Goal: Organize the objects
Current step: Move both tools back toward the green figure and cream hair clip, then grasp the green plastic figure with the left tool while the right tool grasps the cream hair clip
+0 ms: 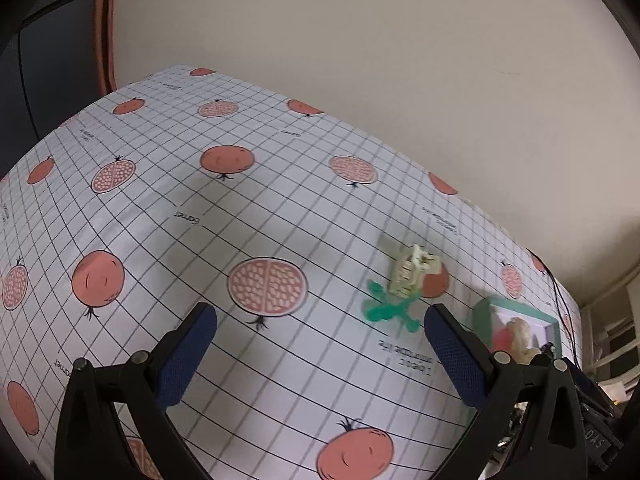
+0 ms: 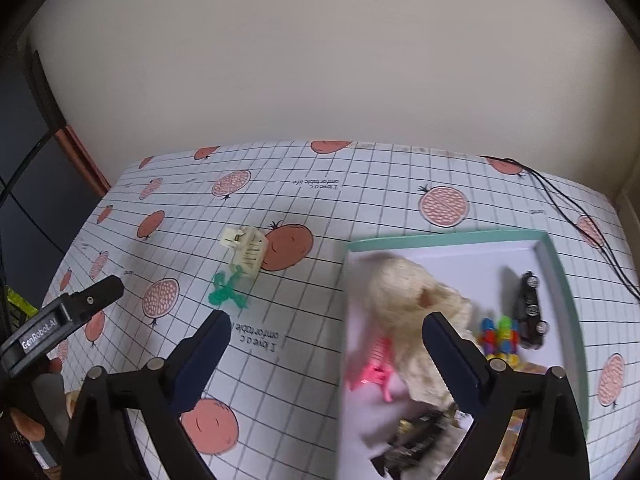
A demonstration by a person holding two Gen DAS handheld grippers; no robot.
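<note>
Hovering over the pomegranate-print tablecloth [image 1: 168, 216], I hold both claws spread wide and empty. My left gripper [image 1: 320, 330] frames bare cloth; just past its right finger lie the cream hair clip [image 1: 412, 274] and the green figure [image 1: 386, 312], touching each other. My right gripper [image 2: 326, 338] hangs at the left edge of the teal-rimmed tray [image 2: 560, 272]. In the tray: a fluffy cream plush [image 2: 412, 300], a pink clip [image 2: 374, 374], a multicoloured block toy [image 2: 500, 338], a black toy car [image 2: 530, 310]. Clip and green figure sit on the cloth, left of the tray, apart from it.
</note>
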